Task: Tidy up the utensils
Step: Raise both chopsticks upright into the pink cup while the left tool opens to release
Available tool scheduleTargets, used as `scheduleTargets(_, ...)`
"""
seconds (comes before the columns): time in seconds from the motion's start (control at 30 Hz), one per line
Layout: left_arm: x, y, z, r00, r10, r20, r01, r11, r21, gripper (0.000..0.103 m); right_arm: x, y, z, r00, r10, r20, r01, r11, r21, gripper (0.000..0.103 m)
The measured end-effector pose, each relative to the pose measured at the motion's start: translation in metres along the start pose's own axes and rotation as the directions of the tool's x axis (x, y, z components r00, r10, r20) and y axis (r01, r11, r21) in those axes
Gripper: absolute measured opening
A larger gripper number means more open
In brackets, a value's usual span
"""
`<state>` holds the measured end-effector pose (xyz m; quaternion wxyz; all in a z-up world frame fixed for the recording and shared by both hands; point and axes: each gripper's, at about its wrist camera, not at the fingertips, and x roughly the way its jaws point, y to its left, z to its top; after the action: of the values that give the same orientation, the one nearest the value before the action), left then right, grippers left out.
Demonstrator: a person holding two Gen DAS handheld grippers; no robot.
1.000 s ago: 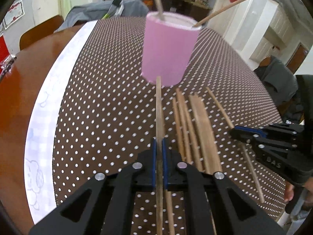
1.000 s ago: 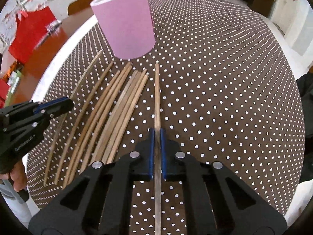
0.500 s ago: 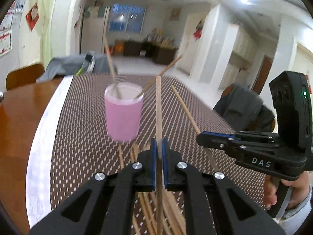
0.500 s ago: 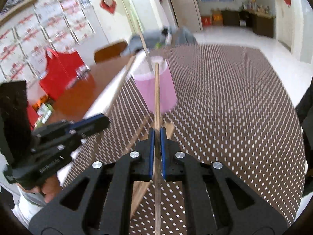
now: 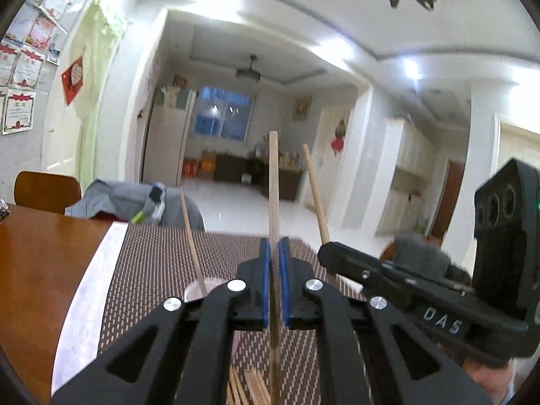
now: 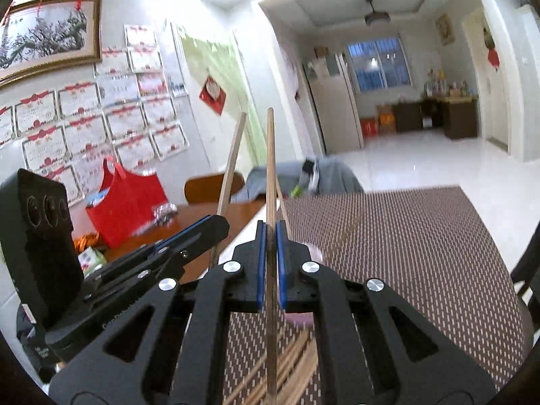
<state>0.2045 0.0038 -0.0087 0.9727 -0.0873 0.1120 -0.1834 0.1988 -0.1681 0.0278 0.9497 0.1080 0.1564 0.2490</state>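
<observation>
My left gripper (image 5: pixel 274 246) is shut on a wooden chopstick (image 5: pixel 272 185) that points up and away over the table. Behind its fingers the pink cup (image 5: pixel 195 288) shows only a bit of rim, with one chopstick (image 5: pixel 191 236) standing in it. My right gripper (image 6: pixel 270 227) is shut on another chopstick (image 6: pixel 270 168), raised the same way. Each gripper shows in the other's view: the right gripper (image 5: pixel 327 254) on the right, the left gripper (image 6: pixel 218 225) on the left. Several loose chopsticks (image 6: pixel 297 354) lie on the cloth below. Most of the pink cup (image 6: pixel 300 319) is hidden.
A brown dotted tablecloth (image 6: pixel 405 236) covers the wooden table (image 5: pixel 40 270), with a white strip (image 5: pixel 91 303) along its left side. A red bag (image 6: pixel 125 202) stands on the table's far left. A chair (image 5: pixel 47 190) and a grey garment (image 5: pixel 125 199) lie beyond the far edge.
Both grippers have risen and tilted up from the cloth, each lifting its chopstick. The cup has dropped low in both views, and the room now fills them.
</observation>
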Motion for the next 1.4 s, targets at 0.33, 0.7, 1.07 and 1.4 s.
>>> scheduleTargets(0.33,0.030,0.031,0.017,0.981,0.047,0.191,-0.024,0.992,-0.120,0.006,0.043,-0.014,0.018,0.983,-0.041,0.179,0.037,0.999,0.027,0.007)
scheduleTargets(0.7,0.070,0.053,0.021,0.932,0.140,0.335,-0.106,0.987,-0.118,0.006,0.077,-0.024,0.023,0.958,-0.071,0.279,0.058,0.997,0.055,0.007)
scheduleTargets(1.07,0.093,0.064,0.000,0.925,0.204,0.321,-0.180,0.978,-0.104,0.007,0.096,-0.026,0.020,0.944,-0.081,0.318,0.067,0.996,0.056,0.007)
scheduleTargets(1.4,0.096,0.071,-0.015,0.959,0.199,0.200,-0.180,0.978,-0.106,0.007,0.105,-0.021,0.006,0.956,-0.086,0.282,0.082,0.996,0.028,0.007)
